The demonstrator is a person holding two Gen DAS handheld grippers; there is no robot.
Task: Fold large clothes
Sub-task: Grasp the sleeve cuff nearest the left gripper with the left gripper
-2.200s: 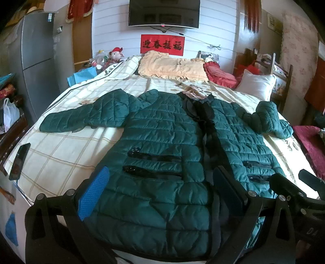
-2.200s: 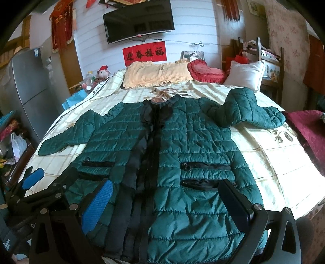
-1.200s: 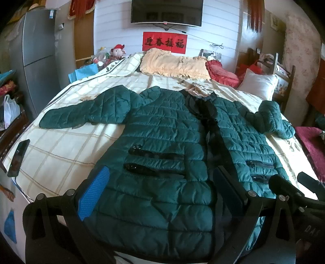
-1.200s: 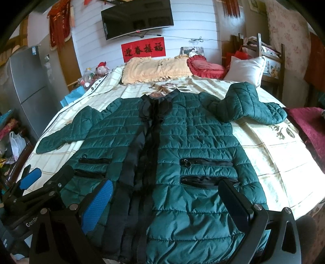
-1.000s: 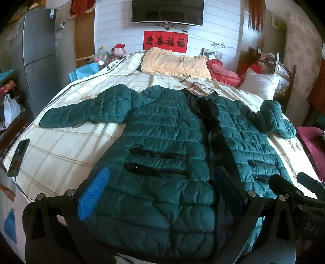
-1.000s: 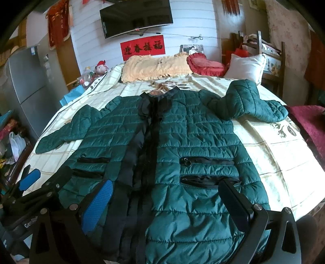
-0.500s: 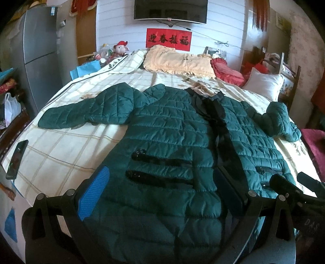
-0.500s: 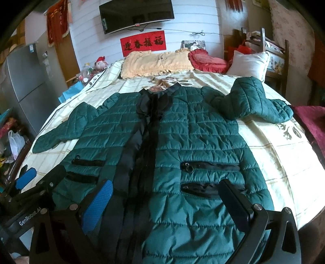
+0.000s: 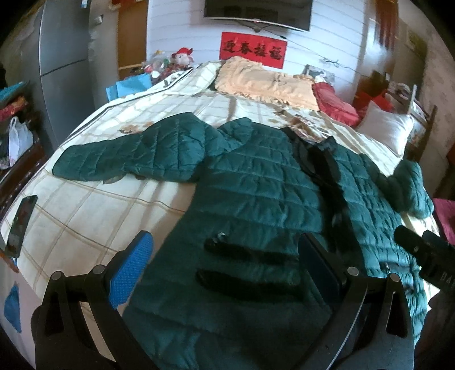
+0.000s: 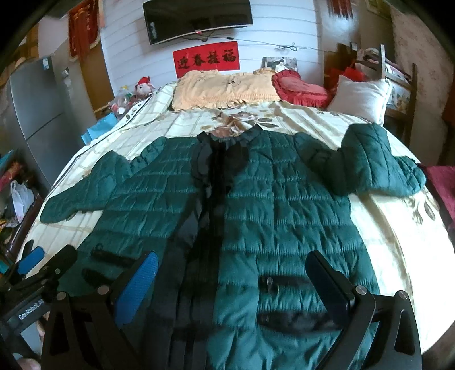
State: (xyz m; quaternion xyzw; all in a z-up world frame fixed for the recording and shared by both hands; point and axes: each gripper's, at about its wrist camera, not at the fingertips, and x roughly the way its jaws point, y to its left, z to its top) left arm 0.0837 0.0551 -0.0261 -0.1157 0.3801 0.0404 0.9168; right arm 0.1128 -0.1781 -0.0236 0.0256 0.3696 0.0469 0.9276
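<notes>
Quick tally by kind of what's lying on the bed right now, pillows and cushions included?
Green quilted jacket: 1
Yellow frilled pillow: 1
Red cushion: 1
White pillow: 1
Phone at the bed's edge: 1
Total: 5

A home bedroom: bed (image 10: 398, 227), pillows (image 10: 361, 96), wall television (image 10: 199, 20).

Green quilted jacket (image 10: 284, 205) flat, front-up
</notes>
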